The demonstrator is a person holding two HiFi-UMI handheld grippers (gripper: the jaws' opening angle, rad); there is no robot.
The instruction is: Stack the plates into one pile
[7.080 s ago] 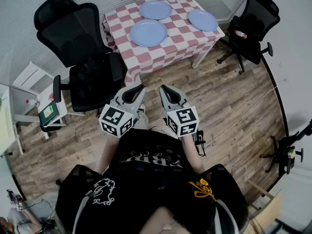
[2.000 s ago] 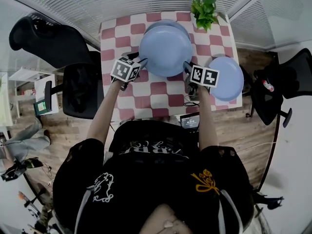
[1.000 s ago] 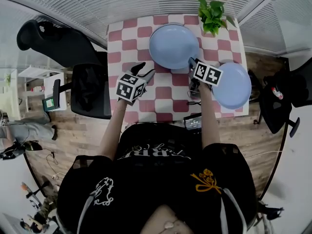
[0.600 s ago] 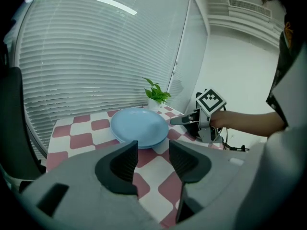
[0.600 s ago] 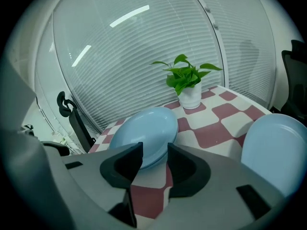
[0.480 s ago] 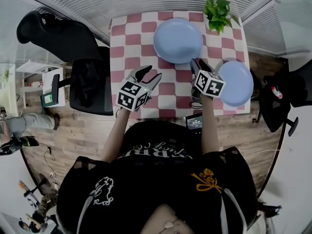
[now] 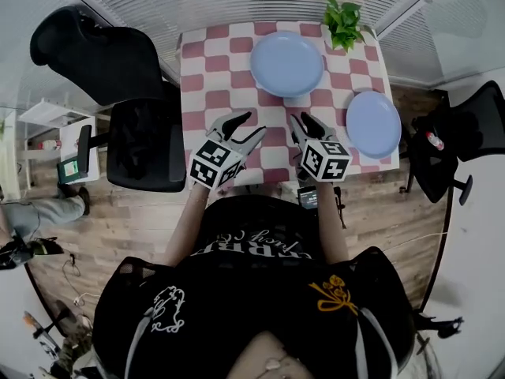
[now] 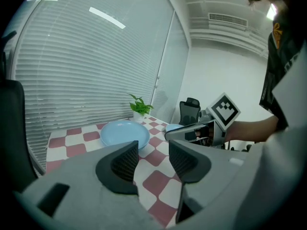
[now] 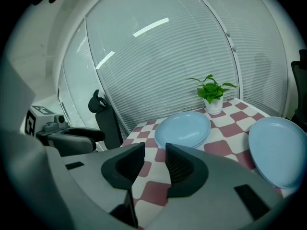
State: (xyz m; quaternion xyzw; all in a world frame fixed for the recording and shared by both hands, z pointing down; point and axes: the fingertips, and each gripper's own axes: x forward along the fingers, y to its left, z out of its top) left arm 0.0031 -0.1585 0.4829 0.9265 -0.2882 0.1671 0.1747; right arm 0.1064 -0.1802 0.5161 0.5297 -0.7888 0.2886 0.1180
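A pile of two pale blue plates [image 7: 286, 63] rests at the far middle of the red-and-white checked table [image 7: 213, 77]. A single blue plate [image 7: 374, 124] lies at the table's right edge. My left gripper [image 7: 241, 129] hovers open over the near edge, empty. Beside it my right gripper [image 7: 304, 125] has its jaws closing a little, nothing between them. In the left gripper view the pile [image 8: 124, 133] lies ahead of the jaws. In the right gripper view the pile [image 9: 183, 128] is ahead and the single plate [image 9: 277, 150] lies to the right.
A small potted plant [image 7: 343, 20] stands at the far right corner next to the pile. A black office chair [image 7: 118, 77] stands left of the table, another [image 7: 465, 125] to the right. Window blinds run behind the table.
Both grippers set a plate on the far plate, let go of it and drew back to the near edge. The left left first, the right after.
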